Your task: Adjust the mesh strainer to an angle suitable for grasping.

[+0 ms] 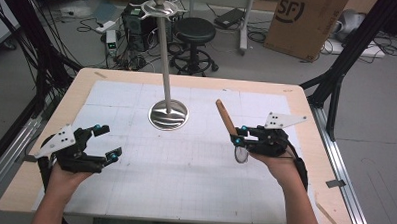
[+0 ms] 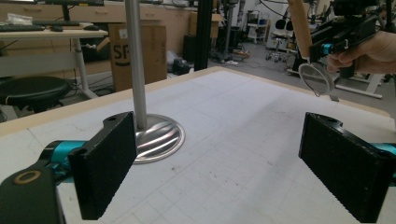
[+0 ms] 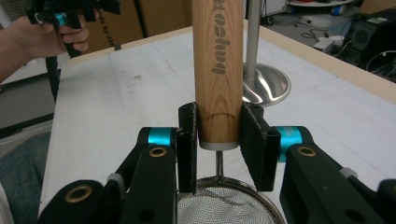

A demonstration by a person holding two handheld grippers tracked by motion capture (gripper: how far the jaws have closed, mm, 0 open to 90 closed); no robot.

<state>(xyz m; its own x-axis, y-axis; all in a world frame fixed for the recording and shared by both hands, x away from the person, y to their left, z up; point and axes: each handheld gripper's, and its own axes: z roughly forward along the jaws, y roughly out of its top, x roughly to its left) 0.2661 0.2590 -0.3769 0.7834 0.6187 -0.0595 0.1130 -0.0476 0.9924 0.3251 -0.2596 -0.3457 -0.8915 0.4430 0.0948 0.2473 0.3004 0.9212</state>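
Strainer (image 1: 240,153) sits clenched by its wooden handle (image 3: 218,70) in our right claw (image 1: 238,135) near the worktop's (image 1: 133,200) right edge, mesh bowl hanging toward us, handle angled up and away toward the steel stand (image 1: 168,114) at the far centre. Our left claw (image 1: 105,141) hovers released and empty by the left edge, well apart, so the right is nearer.

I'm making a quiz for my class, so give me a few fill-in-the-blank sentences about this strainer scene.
1. The right gripper is shut on the strainer's wooden ____.
2. The left gripper's fingers stand ____, with nothing between them.
3. The stand's round base rests on the ____.
4. The strainer's mesh bowl hangs ____ the right gripper.

Missing words: handle; open; table; below
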